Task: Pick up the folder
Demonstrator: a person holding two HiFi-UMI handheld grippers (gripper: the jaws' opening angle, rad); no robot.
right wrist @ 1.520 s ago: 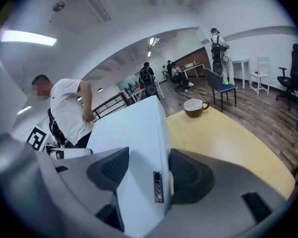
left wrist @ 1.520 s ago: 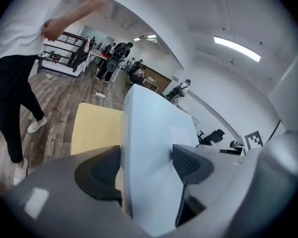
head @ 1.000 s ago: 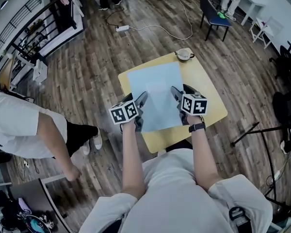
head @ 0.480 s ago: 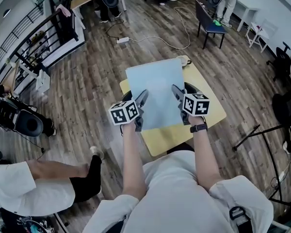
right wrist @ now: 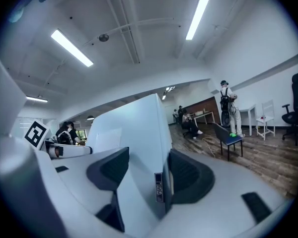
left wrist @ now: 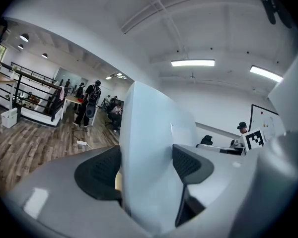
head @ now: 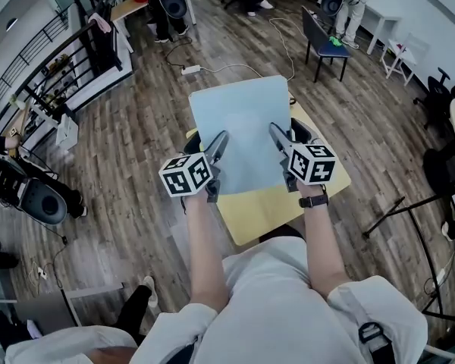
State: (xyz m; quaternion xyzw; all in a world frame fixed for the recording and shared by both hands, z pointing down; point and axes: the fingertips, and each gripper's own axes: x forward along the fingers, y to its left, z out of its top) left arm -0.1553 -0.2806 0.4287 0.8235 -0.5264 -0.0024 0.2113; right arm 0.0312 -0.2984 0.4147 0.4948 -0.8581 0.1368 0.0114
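Note:
The pale blue folder (head: 243,131) is lifted clear of the small yellow table (head: 318,184) and tilted up toward me. My left gripper (head: 214,152) is shut on its left edge and my right gripper (head: 277,141) is shut on its right edge. In the left gripper view the folder (left wrist: 154,148) stands upright between the dark pads (left wrist: 97,172). The right gripper view shows the folder (right wrist: 134,133) pinched the same way, with a small label strip on its edge. The folder hides the far part of the table.
A dark chair (head: 322,32) with a green item stands beyond the table. A white power strip and cable (head: 191,70) lie on the wooden floor. A black railing and shelves (head: 68,59) line the left. A stand with dark legs (head: 409,203) is at the right.
Both grippers have raised the folder higher off the yellow table and tipped it further up. The person at the left has walked out of view.

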